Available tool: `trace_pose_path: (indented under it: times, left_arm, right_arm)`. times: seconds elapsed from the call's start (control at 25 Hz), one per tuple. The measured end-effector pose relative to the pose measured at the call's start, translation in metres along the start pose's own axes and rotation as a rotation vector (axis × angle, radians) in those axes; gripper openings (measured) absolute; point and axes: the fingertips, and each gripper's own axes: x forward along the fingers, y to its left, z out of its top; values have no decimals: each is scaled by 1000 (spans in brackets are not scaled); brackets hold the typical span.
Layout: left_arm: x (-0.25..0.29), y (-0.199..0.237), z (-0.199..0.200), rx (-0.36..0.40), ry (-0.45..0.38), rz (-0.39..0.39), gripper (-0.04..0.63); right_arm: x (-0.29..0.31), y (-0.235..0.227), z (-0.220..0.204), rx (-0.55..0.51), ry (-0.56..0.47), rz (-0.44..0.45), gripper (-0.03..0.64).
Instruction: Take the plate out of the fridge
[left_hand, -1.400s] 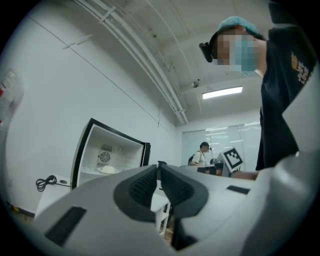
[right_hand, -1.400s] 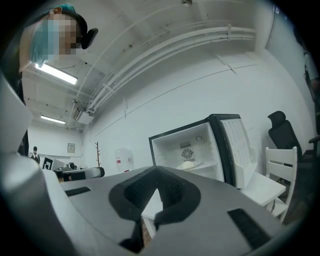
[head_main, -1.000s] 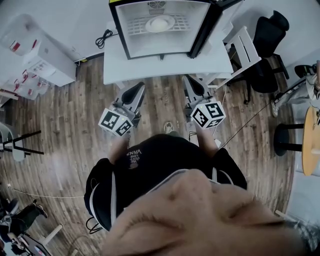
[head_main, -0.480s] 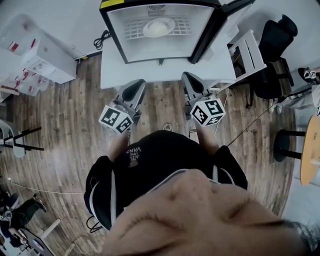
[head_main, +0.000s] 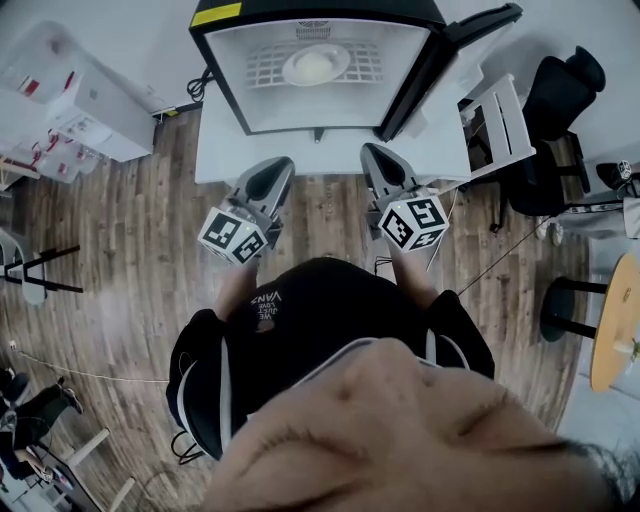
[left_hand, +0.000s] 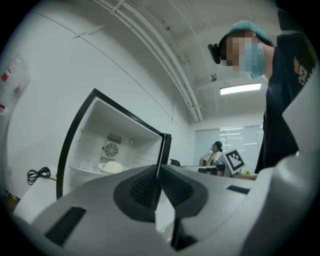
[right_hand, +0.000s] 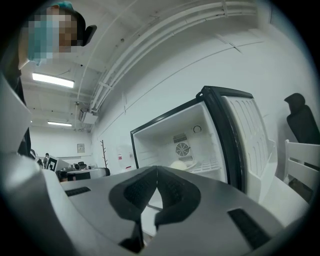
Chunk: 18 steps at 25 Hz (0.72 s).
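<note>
A small black fridge (head_main: 225, 70) stands open on a white table (head_main: 220, 155), its door (head_main: 470, 40) swung out to the right. Inside, a pale plate (head_main: 315, 64) lies on the wire shelf (head_main: 262, 62); the plate (left_hand: 112, 167) shows in the left gripper view and the plate (right_hand: 181, 165) in the right gripper view too. My left gripper (head_main: 273, 172) and right gripper (head_main: 372, 158) are both shut and empty, held side by side just short of the table's front edge, pointing at the fridge. The left gripper (left_hand: 159, 175) and right gripper (right_hand: 156, 176) show their pads pressed together.
A white folding chair (head_main: 495, 110) and a black office chair (head_main: 560, 80) stand right of the table. White boxes (head_main: 70, 110) sit at the left on the wood floor (head_main: 130, 250). A round wooden table (head_main: 618, 320) and black stool (head_main: 560, 310) are at far right. A seated person (left_hand: 216, 152) is in the background.
Both grippers and I have moved forward toward the fridge; the fridge and table now sit closer and lower in the head view. The jaws stayed shut.
</note>
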Motion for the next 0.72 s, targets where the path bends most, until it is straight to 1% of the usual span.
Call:
trace_pose_path:
  times: [0.36,0.6,0.72]
  left_arm:
    - [23,6,-6,-11,-15,68,31]
    - [25,10,-9,-24,-17,118,31]
    - [28,14,-13,-19,-13,111,31]
  right_arm:
    - [9,-27,-2,-6,22,48,11]
    - [13,-31,-5,3,28,83,12]
    - [16,-34,-6,9,30,87,11]
